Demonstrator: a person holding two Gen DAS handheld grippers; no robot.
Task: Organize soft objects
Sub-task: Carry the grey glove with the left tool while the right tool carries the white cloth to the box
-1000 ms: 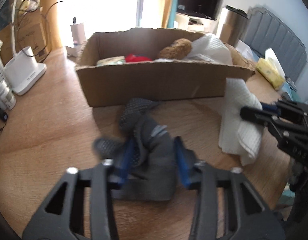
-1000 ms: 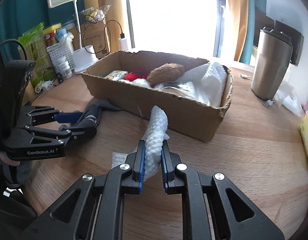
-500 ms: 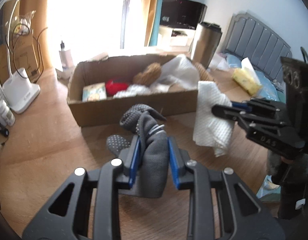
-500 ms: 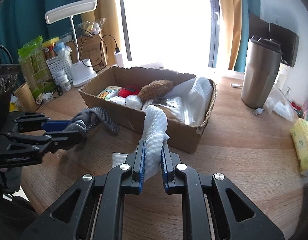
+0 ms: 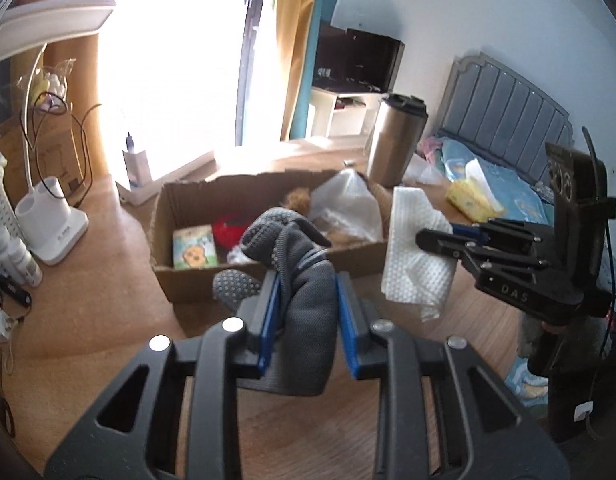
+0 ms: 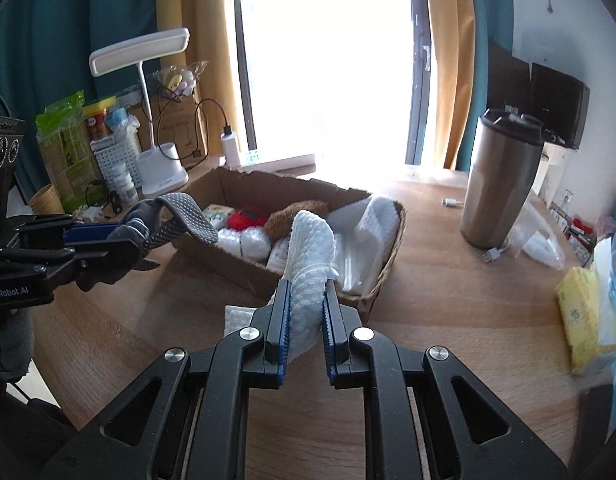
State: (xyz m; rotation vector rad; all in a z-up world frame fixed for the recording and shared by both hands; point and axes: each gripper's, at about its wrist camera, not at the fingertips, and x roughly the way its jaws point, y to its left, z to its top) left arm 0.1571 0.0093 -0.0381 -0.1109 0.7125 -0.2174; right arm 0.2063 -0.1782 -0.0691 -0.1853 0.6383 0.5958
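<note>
— What does the left wrist view show?
— The left gripper [image 5: 305,312] is clenched on a grey glove [image 5: 303,300], held above the table [image 5: 87,312] in front of the cardboard box [image 5: 195,280]. The glove's lower end is cut off behind the fingers. Off to the right, the right gripper [image 5: 422,238] pinches a white cloth [image 5: 416,256].
— And the right wrist view?
— The same cloth [image 6: 310,256] stands squeezed between blue pads [image 6: 283,320], hiding part of the box [image 6: 267,272]. A brown plush toy [image 6: 287,216] peeks out, mostly covered.
</note>
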